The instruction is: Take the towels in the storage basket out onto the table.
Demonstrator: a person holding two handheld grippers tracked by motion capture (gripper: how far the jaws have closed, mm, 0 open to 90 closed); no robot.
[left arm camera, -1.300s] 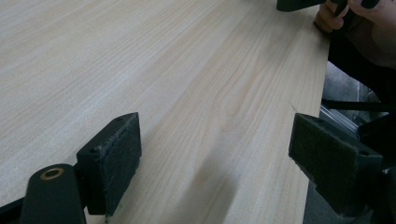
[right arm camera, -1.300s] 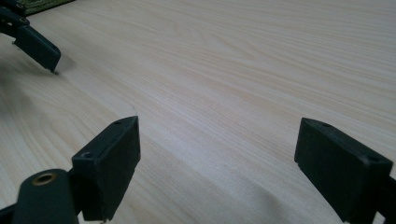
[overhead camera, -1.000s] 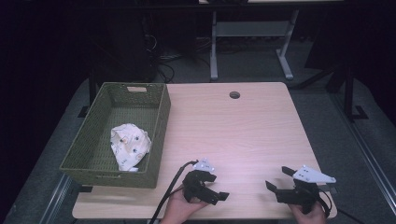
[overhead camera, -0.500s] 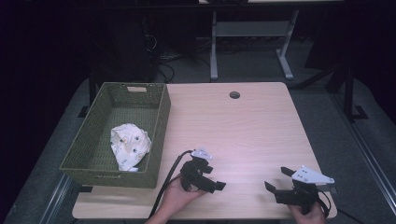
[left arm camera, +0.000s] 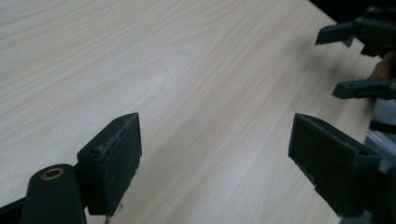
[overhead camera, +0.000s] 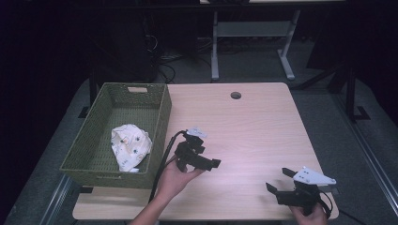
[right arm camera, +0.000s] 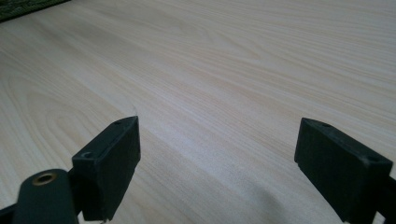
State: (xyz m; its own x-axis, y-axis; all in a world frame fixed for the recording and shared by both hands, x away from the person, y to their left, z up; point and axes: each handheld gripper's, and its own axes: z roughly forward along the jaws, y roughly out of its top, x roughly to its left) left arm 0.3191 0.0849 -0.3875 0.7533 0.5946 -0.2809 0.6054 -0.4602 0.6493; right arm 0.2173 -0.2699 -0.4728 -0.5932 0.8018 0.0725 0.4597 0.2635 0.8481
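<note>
Print on the crumpled white cloth (overhead camera: 130, 146) in the green basket (overhead camera: 162, 117), too small to tell.

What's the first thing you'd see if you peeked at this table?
Probably the green woven basket at the table's left edge, with a crumpled white patterned cloth lying inside it. Next, the two black tools on the bare wood: the left hand-held gripper near the basket and the right hand-held gripper at the near right corner, both with jaws open and holding nothing.
</note>
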